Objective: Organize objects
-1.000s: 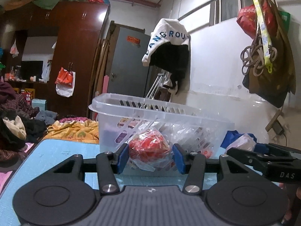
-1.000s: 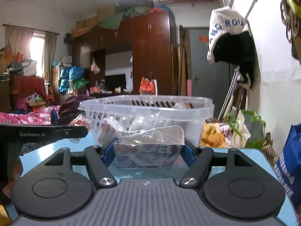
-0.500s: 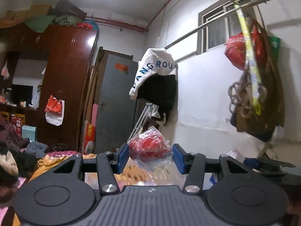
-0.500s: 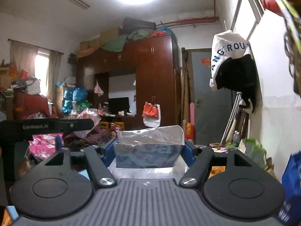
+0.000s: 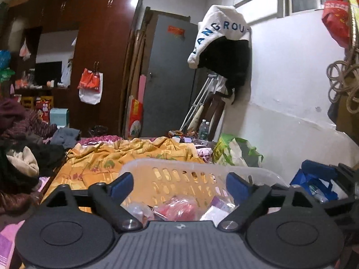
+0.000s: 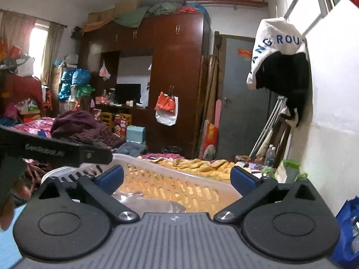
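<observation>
Ahead of me: dark wood wardrobe (image 6: 177,71), grey door (image 5: 168,76), white wall (image 5: 289,103) right, curtained window (image 6: 42,44) far left, cluttered bed (image 5: 125,154).

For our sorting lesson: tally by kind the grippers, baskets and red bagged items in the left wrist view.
Grippers: 2, left gripper, right gripper
Baskets: 1, basket
Red bagged items: 1, red bagged item
Total: 4
</observation>
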